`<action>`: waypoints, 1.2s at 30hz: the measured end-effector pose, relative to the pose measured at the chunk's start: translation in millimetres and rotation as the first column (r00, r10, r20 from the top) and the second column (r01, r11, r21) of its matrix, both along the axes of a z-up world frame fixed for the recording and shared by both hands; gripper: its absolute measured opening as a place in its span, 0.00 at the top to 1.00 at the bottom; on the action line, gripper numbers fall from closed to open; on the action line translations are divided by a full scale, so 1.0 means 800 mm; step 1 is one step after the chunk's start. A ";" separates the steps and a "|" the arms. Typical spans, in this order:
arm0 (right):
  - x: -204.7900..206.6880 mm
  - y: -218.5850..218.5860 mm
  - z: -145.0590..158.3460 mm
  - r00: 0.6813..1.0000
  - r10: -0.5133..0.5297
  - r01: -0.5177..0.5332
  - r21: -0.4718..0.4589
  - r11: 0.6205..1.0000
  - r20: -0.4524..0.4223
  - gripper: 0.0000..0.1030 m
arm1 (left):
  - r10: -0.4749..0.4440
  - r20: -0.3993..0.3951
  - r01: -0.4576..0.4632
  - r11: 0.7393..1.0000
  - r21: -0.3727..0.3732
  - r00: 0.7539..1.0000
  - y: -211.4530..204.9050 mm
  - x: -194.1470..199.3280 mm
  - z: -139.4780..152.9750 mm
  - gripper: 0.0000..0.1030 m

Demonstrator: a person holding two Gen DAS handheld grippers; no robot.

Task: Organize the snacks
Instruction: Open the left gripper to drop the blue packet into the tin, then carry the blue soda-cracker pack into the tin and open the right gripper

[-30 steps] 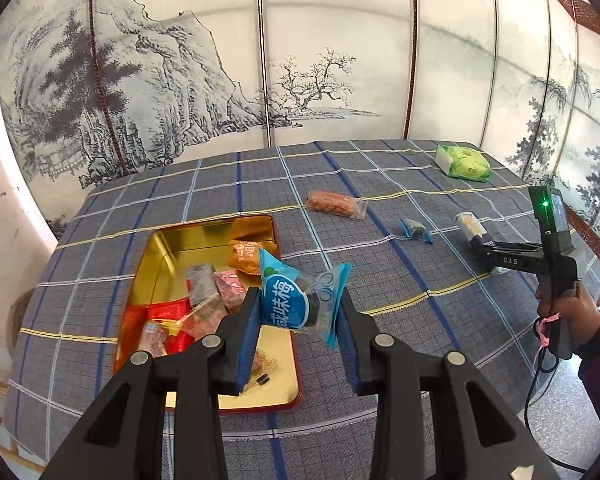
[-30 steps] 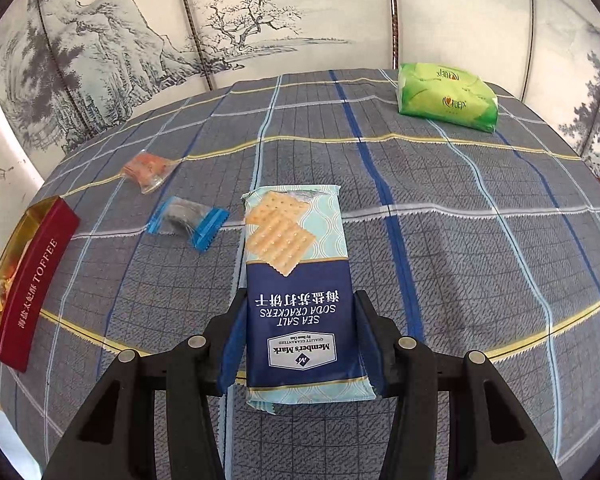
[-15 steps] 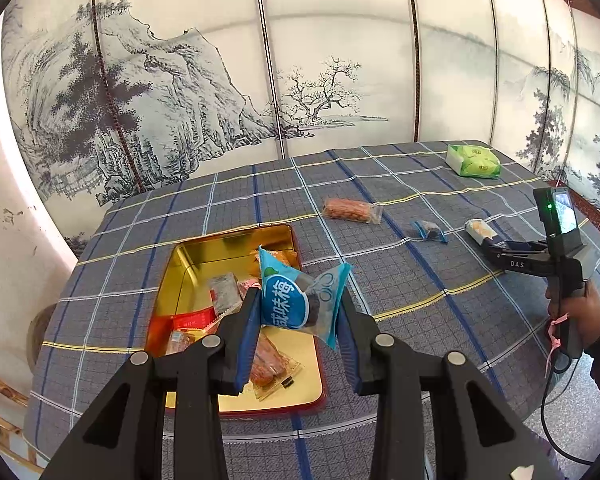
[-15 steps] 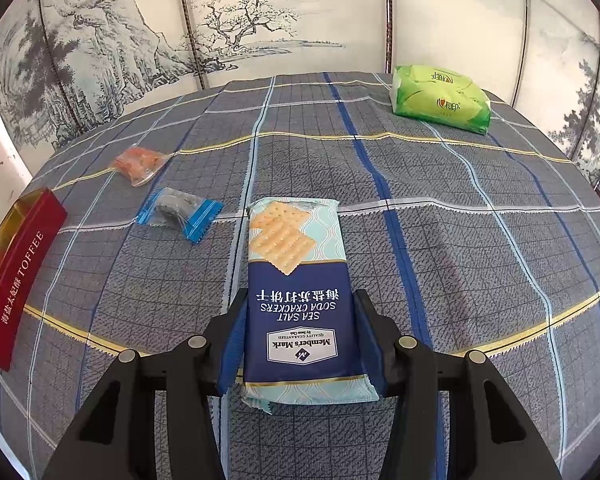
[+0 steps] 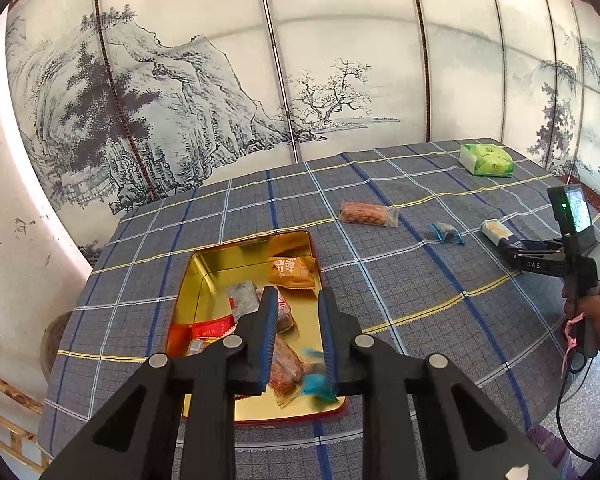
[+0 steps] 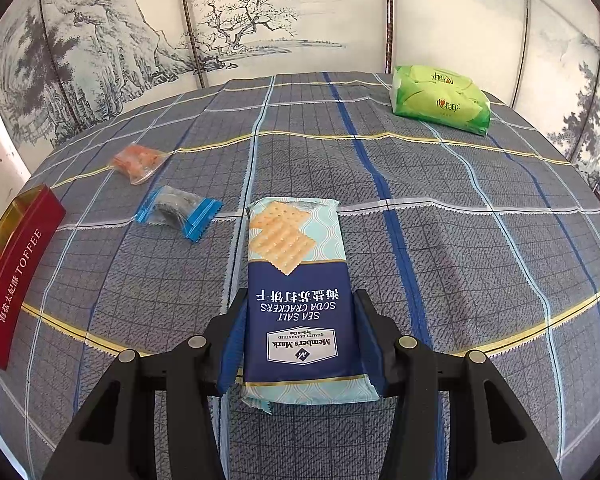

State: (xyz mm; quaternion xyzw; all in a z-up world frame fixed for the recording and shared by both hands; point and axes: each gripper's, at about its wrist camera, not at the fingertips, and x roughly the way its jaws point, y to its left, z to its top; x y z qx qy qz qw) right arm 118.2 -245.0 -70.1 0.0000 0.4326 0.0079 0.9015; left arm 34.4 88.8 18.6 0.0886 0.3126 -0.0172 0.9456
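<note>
My left gripper point(image 5: 298, 296) hovers over the gold toffee tin point(image 5: 204, 264), which holds several wrapped snacks. Its jaws are closing with nothing between them. A blue plum-candy packet point(image 5: 316, 384) shows as a blur just below the right finger, over the tin's near end. My right gripper point(image 6: 300, 300) is shut on the near end of a Sea Salt Soda Crackers pack point(image 6: 300, 264) that lies on the checked cloth. In the left wrist view that gripper point(image 5: 516, 248) and the cracker pack point(image 5: 496, 230) sit at the far right.
On the cloth lie an orange snack packet point(image 6: 138, 162), a small blue-ended candy point(image 6: 178, 210) and a green tissue pack point(image 6: 440, 100). The tin's red side point(image 6: 16, 268) is at the left. A person's hand point(image 5: 598, 312) grips the right handle. Painted screens stand behind the table.
The blue plum-candy packet has left my left jaws and dropped toward the tin; the jaws have narrowed. The right gripper and cracker pack have not moved.
</note>
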 end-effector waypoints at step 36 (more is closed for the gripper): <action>-0.035 0.040 0.039 0.998 0.048 -0.053 0.147 0.988 0.032 0.51 | 0.185 0.106 -0.192 0.979 0.064 0.977 0.058 -0.030 0.020 0.36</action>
